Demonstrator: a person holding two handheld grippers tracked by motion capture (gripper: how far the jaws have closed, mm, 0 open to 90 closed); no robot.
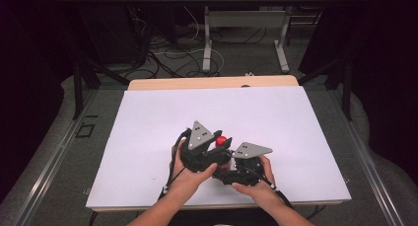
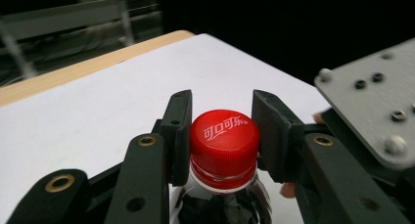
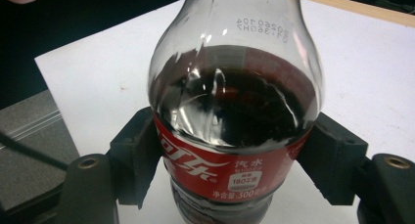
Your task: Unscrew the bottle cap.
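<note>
**Both grippers on cola bottle, near desk's front edge**

Small cola bottle (image 3: 235,116) stands upright on the white desk (image 1: 148,122), centre-front, betw. the person's two hands. Dark drink fills it to approx. the shoulder; neck above is clear. Red label w/ white lettering wraps the body.

Left gripper (image 2: 221,131): jaws clenched on the red cap (image 2: 224,136), one pad each side, both touching the cap's ribbed edge. Cap top has white script. In the high view the cap (image 1: 221,140) peeks out just beside the left gripper's (image 1: 209,149) grey plate.

Right gripper (image 3: 235,170): jaws grasping the bottle body at label height, pads pressed to both sides of the label.

High view: left hand (image 1: 190,174) and right hand (image 1: 259,184) hold the grippers close together, right gripper (image 1: 236,164) lower and just beside the left. Cables trail back toward the person. Beyond the desk: floor w/ loose cables (image 1: 167,58) and legs of another table (image 1: 207,38).
</note>
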